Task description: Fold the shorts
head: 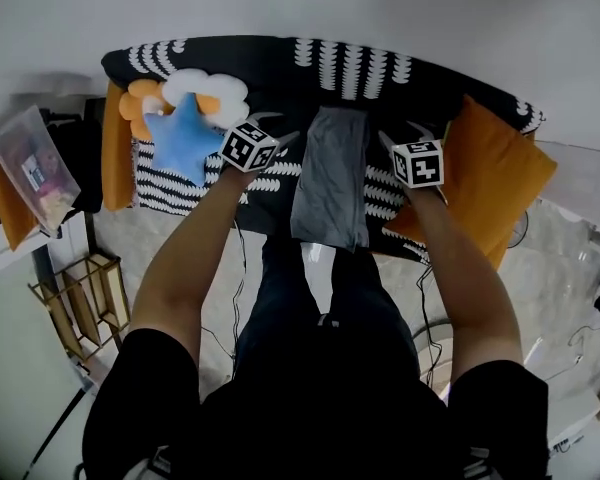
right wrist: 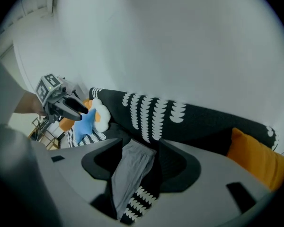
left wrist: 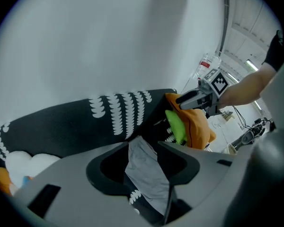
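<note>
Grey shorts (head: 330, 173) lie folded into a long narrow strip on the black-and-white patterned sofa (head: 280, 63), their near end hanging over the seat's front edge. My left gripper (head: 277, 128) hovers just left of the strip's far end, its jaws open and empty. Just right of the strip, my right gripper (head: 402, 133) is also open and empty. In the left gripper view the shorts (left wrist: 144, 174) show beyond the spread jaws of the left gripper (left wrist: 143, 148). The right gripper view shows the shorts (right wrist: 128, 174) below the right gripper (right wrist: 141, 143) in the same way.
A blue star pillow (head: 183, 138) and a white cloud pillow (head: 215, 93) sit on the sofa's left end beside an orange cushion (head: 117, 148). A large orange cushion (head: 490, 178) fills the right end. A wooden rack (head: 80, 303) stands on the floor at left.
</note>
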Demonstrator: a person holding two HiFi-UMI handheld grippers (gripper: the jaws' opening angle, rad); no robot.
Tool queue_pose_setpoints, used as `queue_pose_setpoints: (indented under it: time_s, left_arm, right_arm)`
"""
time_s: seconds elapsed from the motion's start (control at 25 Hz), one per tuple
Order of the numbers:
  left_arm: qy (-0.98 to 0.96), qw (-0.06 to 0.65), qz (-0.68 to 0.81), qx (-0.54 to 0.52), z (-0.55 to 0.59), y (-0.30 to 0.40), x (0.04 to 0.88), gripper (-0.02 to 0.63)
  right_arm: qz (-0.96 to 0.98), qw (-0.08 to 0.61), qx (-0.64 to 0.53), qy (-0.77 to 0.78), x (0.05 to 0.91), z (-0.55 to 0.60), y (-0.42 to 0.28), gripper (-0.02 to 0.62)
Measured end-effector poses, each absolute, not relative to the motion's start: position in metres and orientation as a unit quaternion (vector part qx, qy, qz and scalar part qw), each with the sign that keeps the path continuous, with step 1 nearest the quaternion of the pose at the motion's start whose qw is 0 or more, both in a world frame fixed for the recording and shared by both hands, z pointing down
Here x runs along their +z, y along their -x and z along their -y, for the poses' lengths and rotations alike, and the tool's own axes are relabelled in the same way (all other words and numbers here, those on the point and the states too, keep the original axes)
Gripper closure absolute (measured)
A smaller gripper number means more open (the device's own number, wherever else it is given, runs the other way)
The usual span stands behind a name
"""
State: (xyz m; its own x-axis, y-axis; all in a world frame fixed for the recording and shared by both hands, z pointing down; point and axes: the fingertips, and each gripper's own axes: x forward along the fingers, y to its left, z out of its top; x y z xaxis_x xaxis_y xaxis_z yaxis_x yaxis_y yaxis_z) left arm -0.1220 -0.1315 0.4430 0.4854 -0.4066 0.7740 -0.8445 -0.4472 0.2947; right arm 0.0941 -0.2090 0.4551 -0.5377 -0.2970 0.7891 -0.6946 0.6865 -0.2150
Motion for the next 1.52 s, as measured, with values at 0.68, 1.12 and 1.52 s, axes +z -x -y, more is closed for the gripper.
queue_pose_setpoints:
  time_s: [0.68, 1.12, 1.52]
  left_arm:
    - [-0.811, 0.371, 0.318, 0.321, 0.167, 0.115, 0.606, 0.399]
    - [-0.803, 0.377, 0.330, 0.322, 0.195, 0.112, 0.709, 0.400]
    - [-0.793, 0.414, 0.344, 0.287, 0.214, 0.102, 0.757, 0.417]
  right_arm:
    - [0.821, 0.410, 0.285, -0.277, 0.639, 0.226, -0.047, 0.369]
    - [0.803, 0.406, 0.326, -0.290, 0.736, 0.250, -0.043, 0.370]
    - [0.799, 0.396, 0.362, -0.271, 0.782, 0.248, -0.040, 0.380]
